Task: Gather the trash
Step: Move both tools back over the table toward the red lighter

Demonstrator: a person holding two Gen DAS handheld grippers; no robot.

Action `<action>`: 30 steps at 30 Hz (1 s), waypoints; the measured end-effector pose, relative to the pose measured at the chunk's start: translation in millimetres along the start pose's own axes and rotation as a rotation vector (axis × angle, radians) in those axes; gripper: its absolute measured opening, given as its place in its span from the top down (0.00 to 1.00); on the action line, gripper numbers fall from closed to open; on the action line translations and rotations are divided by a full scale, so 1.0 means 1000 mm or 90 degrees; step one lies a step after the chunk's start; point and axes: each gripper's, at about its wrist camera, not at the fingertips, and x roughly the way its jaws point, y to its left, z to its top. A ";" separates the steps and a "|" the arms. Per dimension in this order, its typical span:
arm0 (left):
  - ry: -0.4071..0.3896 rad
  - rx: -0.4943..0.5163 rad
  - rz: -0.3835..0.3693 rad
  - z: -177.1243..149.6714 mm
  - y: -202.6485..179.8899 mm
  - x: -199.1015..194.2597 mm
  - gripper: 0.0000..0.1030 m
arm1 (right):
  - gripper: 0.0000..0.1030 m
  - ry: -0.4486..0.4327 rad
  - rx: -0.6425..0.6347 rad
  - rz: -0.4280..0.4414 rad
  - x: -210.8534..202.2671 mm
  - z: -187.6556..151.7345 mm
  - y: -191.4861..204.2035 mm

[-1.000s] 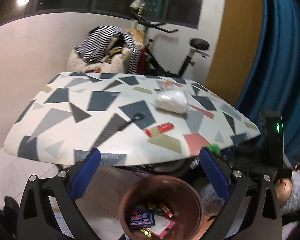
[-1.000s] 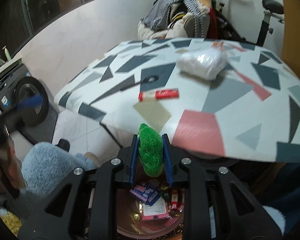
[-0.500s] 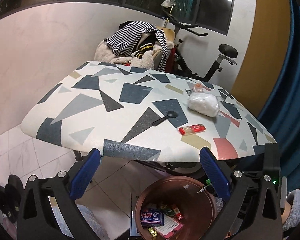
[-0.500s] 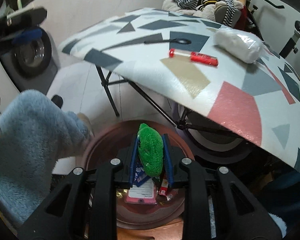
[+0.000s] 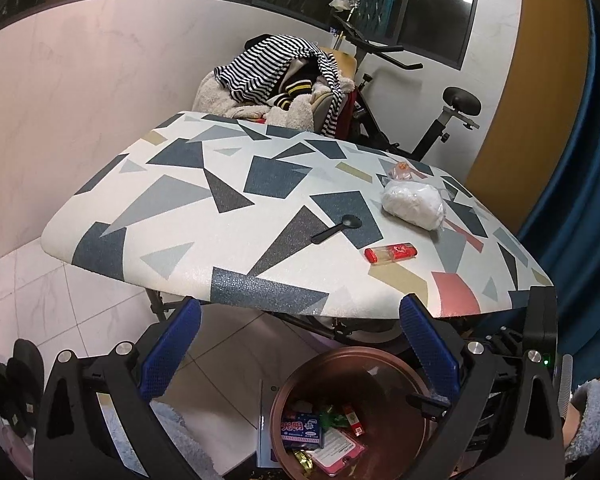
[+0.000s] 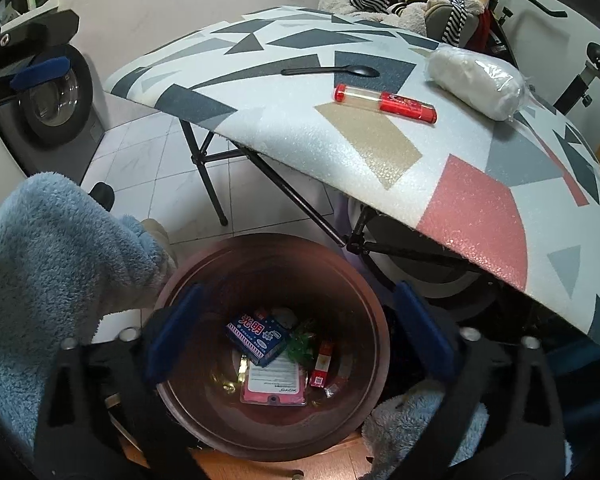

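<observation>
Judging by what lies in the brown bin (image 6: 274, 364), the collecting is partly done: a blue packet (image 6: 256, 338), a pink-backed card (image 6: 274, 384), a small red wrapper (image 6: 322, 364) and something green (image 6: 300, 346) sit at its bottom, while three pieces are left on the patterned table (image 5: 228, 216), namely the red tube (image 5: 390, 253), the black spoon (image 5: 337, 229) and the white bagged bundle (image 5: 414, 204) (a small clear wrapper with an orange bit (image 5: 400, 169) lies beyond the bundle and may count as trash too). The right gripper (image 6: 298, 338) hangs directly over the bin's mouth with its blue pads spread wide and nothing between them, so the green piece below lies loose among the other wrappers, apart from the jaws. The left gripper (image 5: 300, 356) is likewise spread and empty; it is held low, in front of the table's near edge, with the bin under its right pad. From that view the red tube is the nearest leftover, lying up on the tabletop close to the near edge and to the right of the midline between the pads, well apart from them; the spoon lies just past it toward the table's middle, and the white bundle further back on the right. In the right wrist view the tube lies lengthwise just beside the spoon, with the bundle to its right.
</observation>
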 end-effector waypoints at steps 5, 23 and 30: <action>0.000 0.001 0.000 0.000 0.000 0.000 0.06 | 0.06 0.001 0.016 0.004 0.000 0.001 -0.006; -0.031 -0.005 0.008 0.011 0.005 -0.002 0.06 | 0.06 -0.036 0.068 0.012 -0.012 0.003 -0.022; -0.034 -0.009 0.005 0.014 0.009 0.000 0.06 | 0.06 -0.044 0.072 0.007 -0.015 0.005 -0.024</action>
